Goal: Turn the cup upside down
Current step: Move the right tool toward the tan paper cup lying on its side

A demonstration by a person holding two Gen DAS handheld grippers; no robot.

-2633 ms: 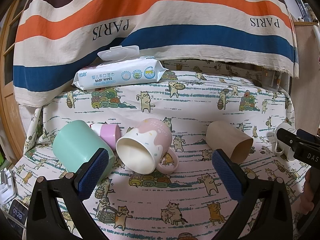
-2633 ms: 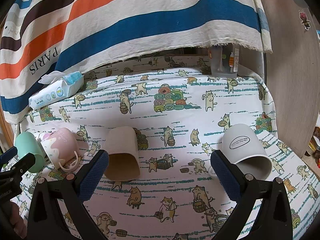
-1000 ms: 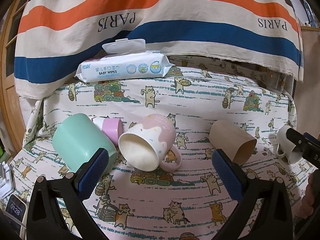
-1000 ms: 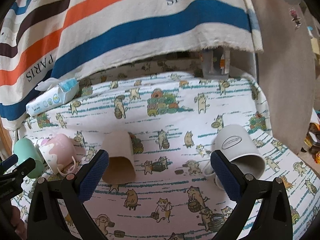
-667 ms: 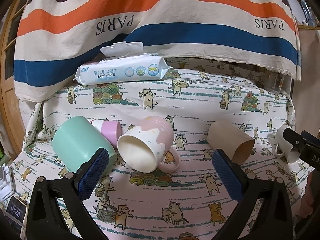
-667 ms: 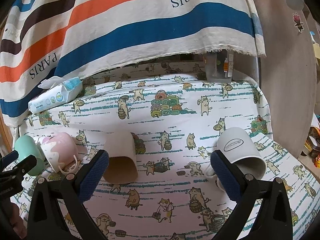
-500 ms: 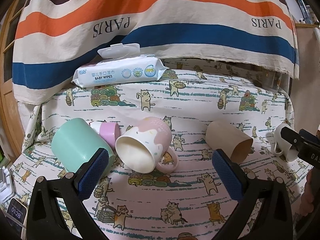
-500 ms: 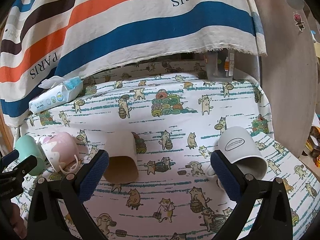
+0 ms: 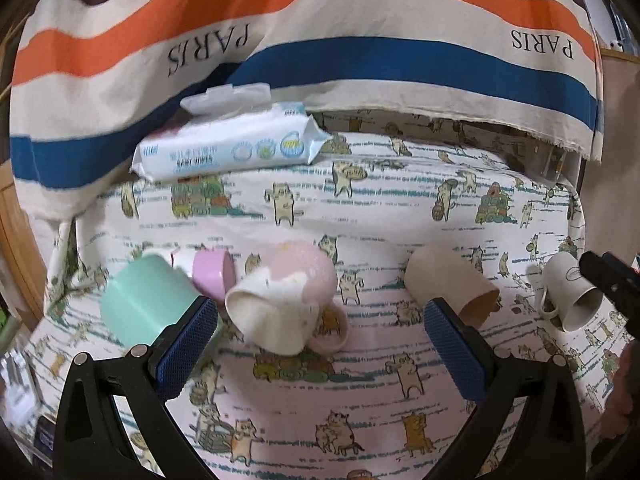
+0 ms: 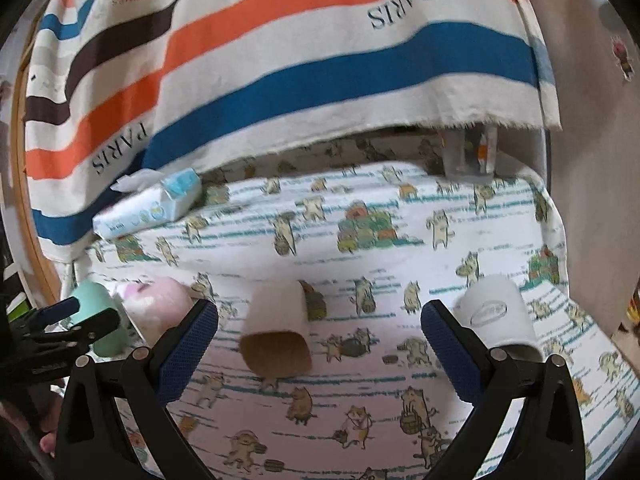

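Several cups lie on their sides on the cat-print cloth. In the left wrist view: a mint cup (image 9: 146, 300), a small pink cup (image 9: 214, 274), a pink-and-cream mug (image 9: 280, 300), a tan cup (image 9: 450, 286) and a white mug (image 9: 570, 290). My left gripper (image 9: 316, 344) is open and empty, just in front of the pink mug. In the right wrist view my right gripper (image 10: 318, 344) is open and empty, with the tan cup (image 10: 278, 330) between its fingers' line of sight and the white mug (image 10: 498, 316) behind the right finger (image 10: 448, 350).
A pack of baby wipes (image 9: 228, 148) lies at the back left. A striped PARIS cloth (image 9: 320, 40) hangs behind the table. A clear container (image 10: 470, 156) stands at the back right. The table's right edge meets a beige wall (image 10: 592, 160).
Both grippers have shifted slightly forward and down toward the cups; the views are blurred by motion. The cups have not moved. Both grippers stay open.
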